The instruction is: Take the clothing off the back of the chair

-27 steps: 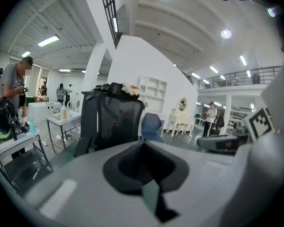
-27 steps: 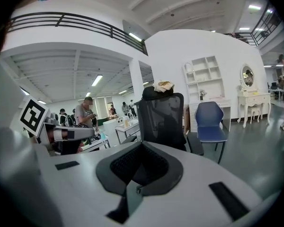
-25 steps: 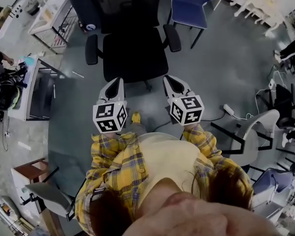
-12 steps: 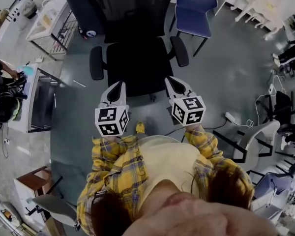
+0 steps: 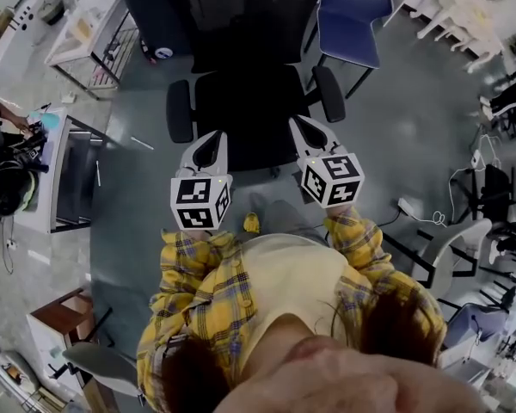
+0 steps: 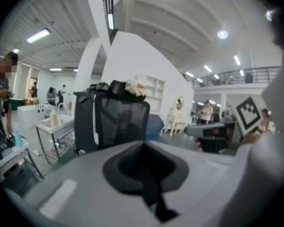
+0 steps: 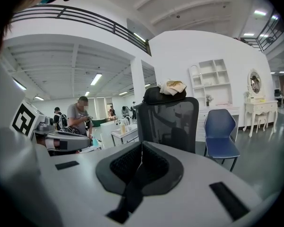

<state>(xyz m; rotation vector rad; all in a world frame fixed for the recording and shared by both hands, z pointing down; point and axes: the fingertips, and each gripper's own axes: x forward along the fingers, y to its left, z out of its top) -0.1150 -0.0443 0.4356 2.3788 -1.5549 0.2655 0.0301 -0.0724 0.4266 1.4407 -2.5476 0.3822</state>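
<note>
A black mesh office chair [image 5: 245, 101] faces me, its seat just beyond both grippers. A crumpled cream piece of clothing [image 7: 172, 86] lies on top of the chair's headrest; it also shows in the left gripper view as the clothing [image 6: 135, 86]. In the head view the top of the chair's back is cut off and I cannot see the clothing. My left gripper [image 5: 211, 138] and right gripper [image 5: 300, 122] are held side by side over the seat's front edge, well short of the chair's back. Both have their jaws together with nothing between them.
A blue chair [image 5: 350, 14] stands behind the black one at the right. White trolley tables [image 5: 77, 33] and a desk [image 5: 56, 157] line the left, with people nearby. A grey chair [image 5: 439, 239] and floor cables [image 5: 413, 209] are at the right.
Both grippers have advanced toward the black chair, from the floor in front of it to over the front of its seat. Their jaws stay together.
</note>
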